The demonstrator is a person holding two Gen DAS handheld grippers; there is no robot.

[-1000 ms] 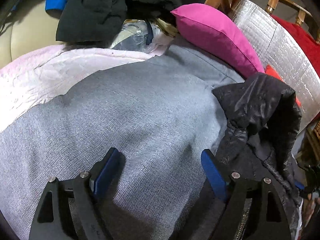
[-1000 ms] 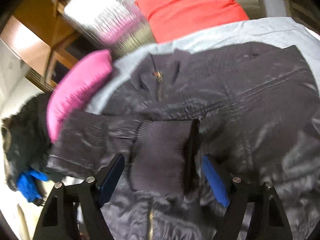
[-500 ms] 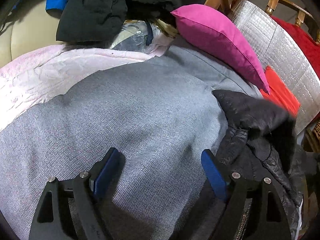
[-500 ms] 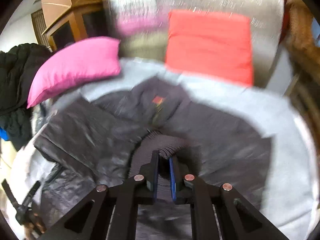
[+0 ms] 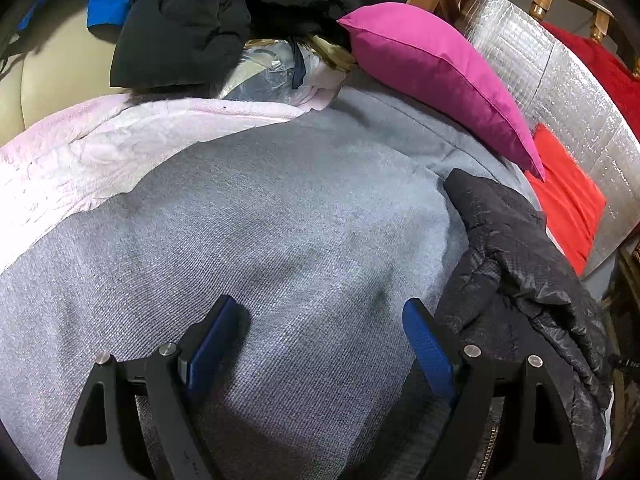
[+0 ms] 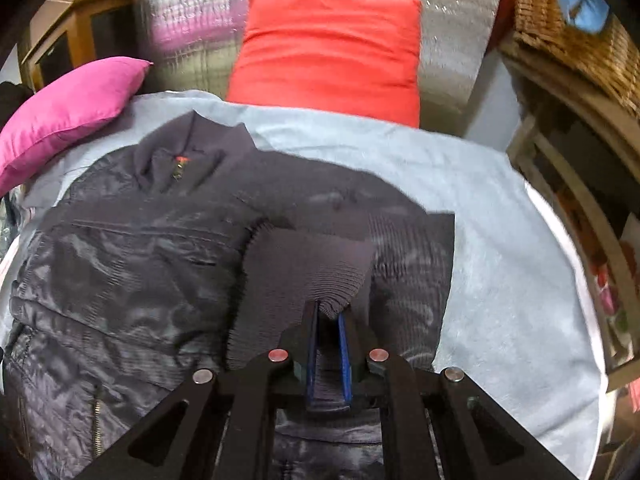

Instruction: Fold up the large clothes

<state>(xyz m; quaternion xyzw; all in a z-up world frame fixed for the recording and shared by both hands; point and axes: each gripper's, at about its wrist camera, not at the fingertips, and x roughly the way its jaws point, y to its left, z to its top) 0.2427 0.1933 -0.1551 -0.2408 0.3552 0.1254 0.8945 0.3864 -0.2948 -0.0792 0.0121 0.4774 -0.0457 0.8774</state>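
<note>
The right gripper (image 6: 328,322) has its fingers clamped on the ribbed cuff (image 6: 320,276) of the black jacket (image 6: 132,280), which lies spread on the grey blanket (image 6: 500,240) beyond them — a sleeve fold, by the look. Next the cuff must be carried across the jacket's body. The left gripper (image 5: 320,320) hovers with fingers apart, empty — the jacket's edge just to their right.

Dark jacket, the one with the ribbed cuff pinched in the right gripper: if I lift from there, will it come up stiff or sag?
Probably floppy: the dark jacket lies creased on the grey blanket, so the sleeve should trail. The shiny shell may slide easily. The ribbed cuff in the right gripper looks stretchy and may give first.
</note>
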